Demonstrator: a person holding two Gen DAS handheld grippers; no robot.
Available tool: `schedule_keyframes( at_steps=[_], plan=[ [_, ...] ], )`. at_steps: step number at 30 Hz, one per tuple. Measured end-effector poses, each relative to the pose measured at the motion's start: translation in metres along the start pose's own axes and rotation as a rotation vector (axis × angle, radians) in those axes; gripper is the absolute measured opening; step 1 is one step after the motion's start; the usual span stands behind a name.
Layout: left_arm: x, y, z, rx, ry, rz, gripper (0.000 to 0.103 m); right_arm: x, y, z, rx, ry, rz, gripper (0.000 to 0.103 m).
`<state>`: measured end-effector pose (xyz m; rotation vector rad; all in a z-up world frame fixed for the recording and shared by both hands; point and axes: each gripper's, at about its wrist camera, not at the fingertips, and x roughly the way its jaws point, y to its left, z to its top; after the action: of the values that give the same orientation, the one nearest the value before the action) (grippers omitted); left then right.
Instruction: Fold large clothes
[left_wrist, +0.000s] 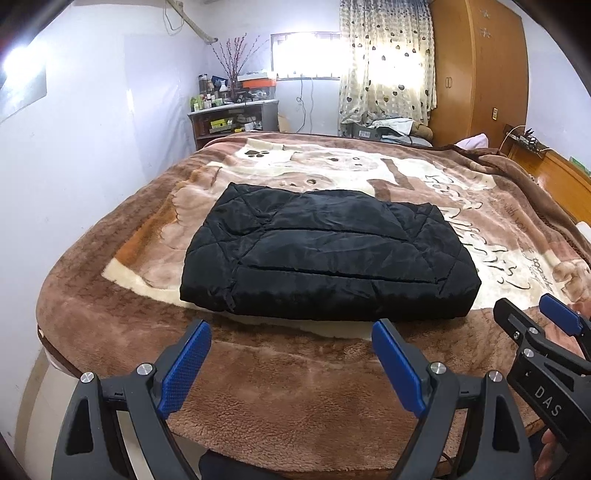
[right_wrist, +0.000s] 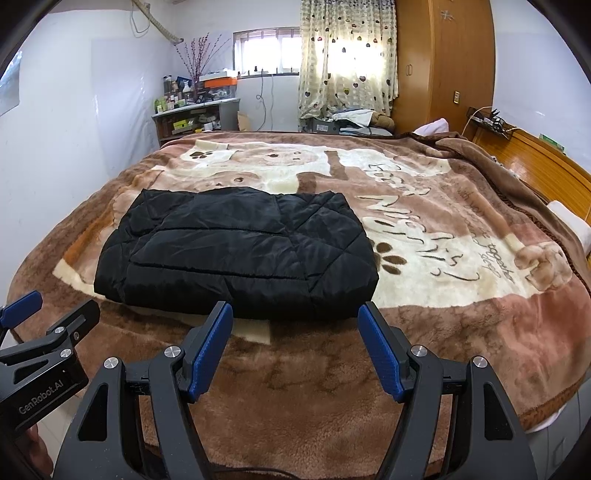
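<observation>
A black quilted jacket (left_wrist: 325, 251) lies folded into a flat rectangle on the bed; it also shows in the right wrist view (right_wrist: 236, 251). My left gripper (left_wrist: 291, 332) is open and empty, held above the blanket just short of the jacket's near edge. My right gripper (right_wrist: 295, 317) is open and empty too, near the jacket's near right corner. The right gripper shows at the right edge of the left wrist view (left_wrist: 532, 314). The left gripper shows at the left edge of the right wrist view (right_wrist: 55, 310). Neither touches the jacket.
A brown and cream plush blanket (left_wrist: 332, 376) with a bear print covers the whole bed. A wooden headboard (right_wrist: 535, 162) runs along the right. A cluttered shelf (left_wrist: 232, 114), a curtained window (right_wrist: 347, 55) and a wooden wardrobe (left_wrist: 480, 74) stand beyond the bed.
</observation>
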<state>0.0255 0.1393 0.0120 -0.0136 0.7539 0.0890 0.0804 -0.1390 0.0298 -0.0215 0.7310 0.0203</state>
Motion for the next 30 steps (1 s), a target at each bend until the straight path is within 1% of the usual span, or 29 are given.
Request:
schedule_keyframes(
  at_steps=[30],
  plan=[
    [0.0008,-0.001,-0.0023,-0.008,0.003,0.02,0.089,0.0028,-0.0003,-0.0006,-0.004,0.011,-0.001,0.071]
  ],
)
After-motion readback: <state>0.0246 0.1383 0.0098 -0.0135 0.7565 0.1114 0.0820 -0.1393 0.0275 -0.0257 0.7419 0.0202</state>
